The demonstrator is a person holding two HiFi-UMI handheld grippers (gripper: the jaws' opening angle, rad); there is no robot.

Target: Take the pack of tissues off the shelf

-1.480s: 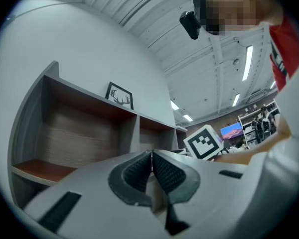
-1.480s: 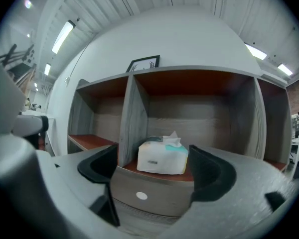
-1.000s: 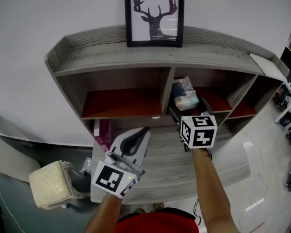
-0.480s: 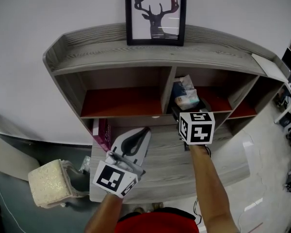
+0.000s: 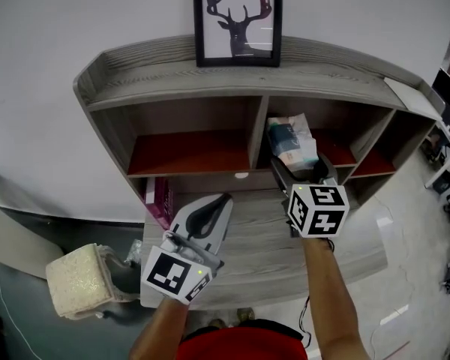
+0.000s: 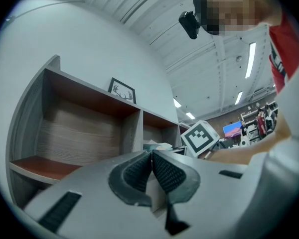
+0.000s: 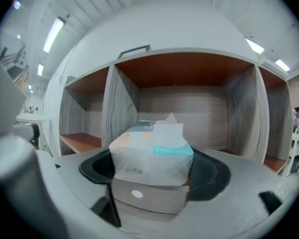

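Observation:
The pack of tissues (image 5: 291, 141) (image 7: 150, 153), clear wrap with a teal top, stands at the front of the middle compartment of the grey wooden shelf (image 5: 210, 81). My right gripper (image 5: 301, 172) (image 7: 152, 169) reaches into that compartment. Its jaws are closing with the pack between them, and the dark pads (image 7: 95, 166) lie close along the pack's sides. The pack still rests on the shelf board. My left gripper (image 5: 222, 202) (image 6: 151, 158) hangs lower left over the shelf's lower board, shut with nothing in it.
A framed deer picture (image 5: 238, 21) stands on the shelf top. The left compartment (image 5: 187, 152) has a red floor. A pink box (image 5: 159, 201) sits below it. A beige cushion-like block (image 5: 76, 283) lies on the floor at the left. Upright dividers flank the pack.
The right gripper has drawn slightly toward me and to the right, so its fingers now show on both sides below the pack. The left gripper has stayed put.

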